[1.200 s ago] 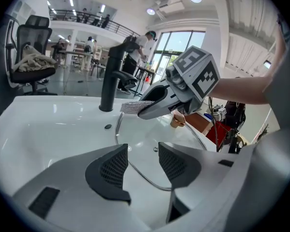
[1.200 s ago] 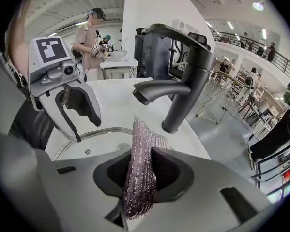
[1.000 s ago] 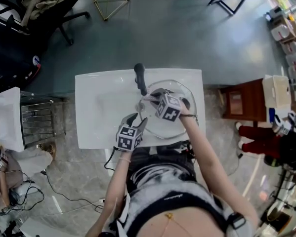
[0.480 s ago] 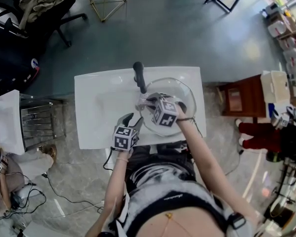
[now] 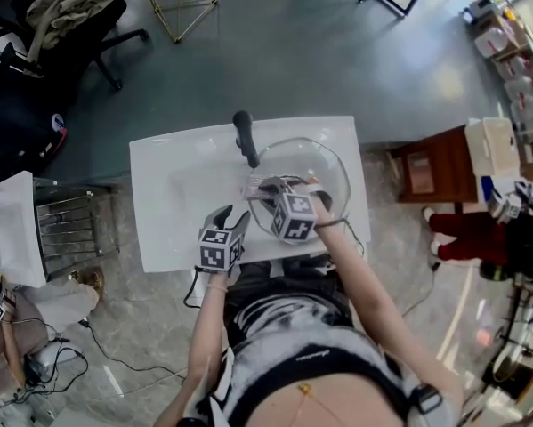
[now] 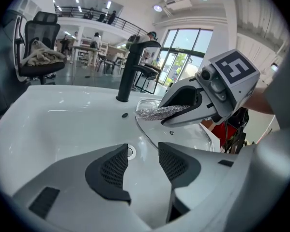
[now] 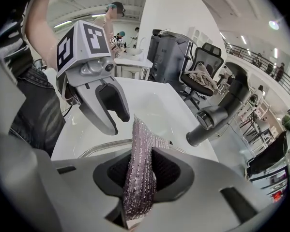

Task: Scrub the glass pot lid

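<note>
Right hand-held gripper (image 7: 141, 170) pinching scouring cloth (image 7: 145, 144) (silvery), over glass lid (image 5: 334, 165)

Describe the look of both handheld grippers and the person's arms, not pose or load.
The left gripper and right gripper are pale grey plastic with curved jaws, black mesh-textured pads, and each a white cube bearing black square markers. No sleeves show on the arms; a thin dark band circles the right wrist.

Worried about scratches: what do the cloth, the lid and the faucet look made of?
Cloth: silvery woven mesh with a metallic glint, folding softly; likely metallic-thread fabric. Lid: clear glass, since the white sink shows through it; its rim looks like metal. Faucet: matte black, little shine; probably coated metal.
</note>
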